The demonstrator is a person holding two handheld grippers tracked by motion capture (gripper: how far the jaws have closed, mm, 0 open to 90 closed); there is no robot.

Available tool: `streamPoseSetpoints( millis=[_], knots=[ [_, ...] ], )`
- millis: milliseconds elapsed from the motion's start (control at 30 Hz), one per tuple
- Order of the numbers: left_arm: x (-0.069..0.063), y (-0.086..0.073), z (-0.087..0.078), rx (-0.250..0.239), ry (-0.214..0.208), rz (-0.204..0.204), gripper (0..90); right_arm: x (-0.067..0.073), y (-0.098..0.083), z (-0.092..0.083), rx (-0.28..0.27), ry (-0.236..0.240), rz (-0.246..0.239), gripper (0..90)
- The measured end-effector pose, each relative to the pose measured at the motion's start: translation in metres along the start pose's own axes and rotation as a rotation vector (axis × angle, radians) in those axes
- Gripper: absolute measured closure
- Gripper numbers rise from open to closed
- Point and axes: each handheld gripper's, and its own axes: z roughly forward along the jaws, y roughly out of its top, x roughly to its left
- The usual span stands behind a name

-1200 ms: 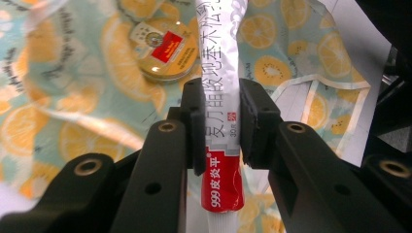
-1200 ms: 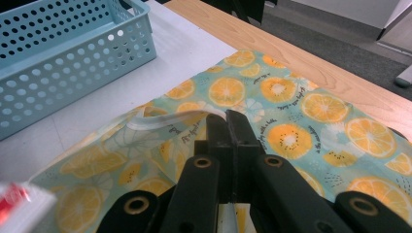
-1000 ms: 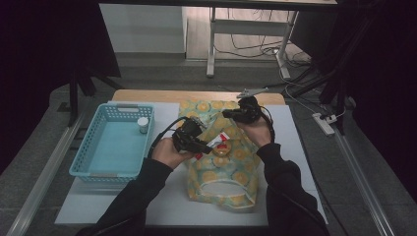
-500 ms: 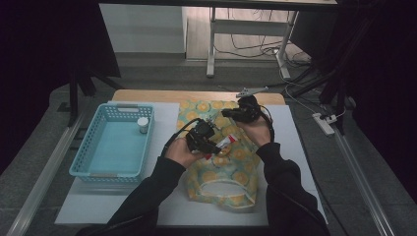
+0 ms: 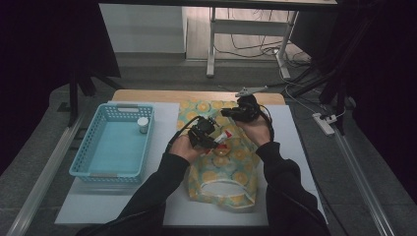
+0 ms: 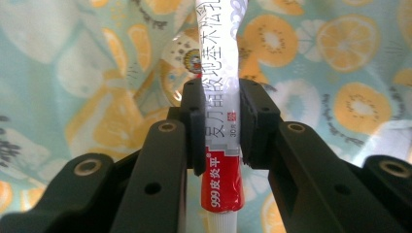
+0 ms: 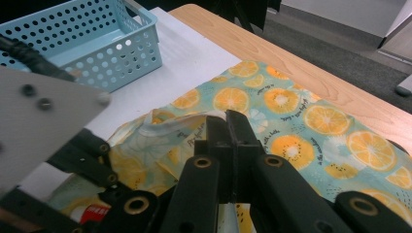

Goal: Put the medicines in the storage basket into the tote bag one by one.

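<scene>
A white and red ointment tube [image 6: 221,97] stands clamped between the pads of my left gripper [image 6: 223,121], its cap end toward the camera. In the high view the left gripper [image 5: 216,140] holds the tube [image 5: 224,136] just above the middle of an orange-print cloth bag [image 5: 223,182] lying on the mat. My right gripper [image 7: 227,124] is shut on a raised fold of the bag [image 7: 291,111] near its far end. From above, the right gripper [image 5: 231,112] sits just beyond the left one, holding the fabric up.
A light blue basket [image 5: 113,147] stands at the left on the white mat [image 5: 167,118], with a small white jar [image 5: 142,124] in its far right corner. The basket [image 7: 87,39] lies beyond the bag in the right gripper view. A wooden table edge [image 5: 147,96] runs along the back.
My left gripper has carried the tube rightward and lower, over the bag's middle and closer to the right gripper. The right gripper has kept still on the fabric.
</scene>
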Motion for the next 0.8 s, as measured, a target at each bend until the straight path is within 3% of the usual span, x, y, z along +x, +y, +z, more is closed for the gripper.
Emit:
streamPoseSetpoints(
  millis=[800],
  knots=[
    [0.024,0.001,0.024,0.051,0.098,-0.077,74.0,0.0,-0.004,0.006,0.018,-0.007,0.006,90.0]
  ],
)
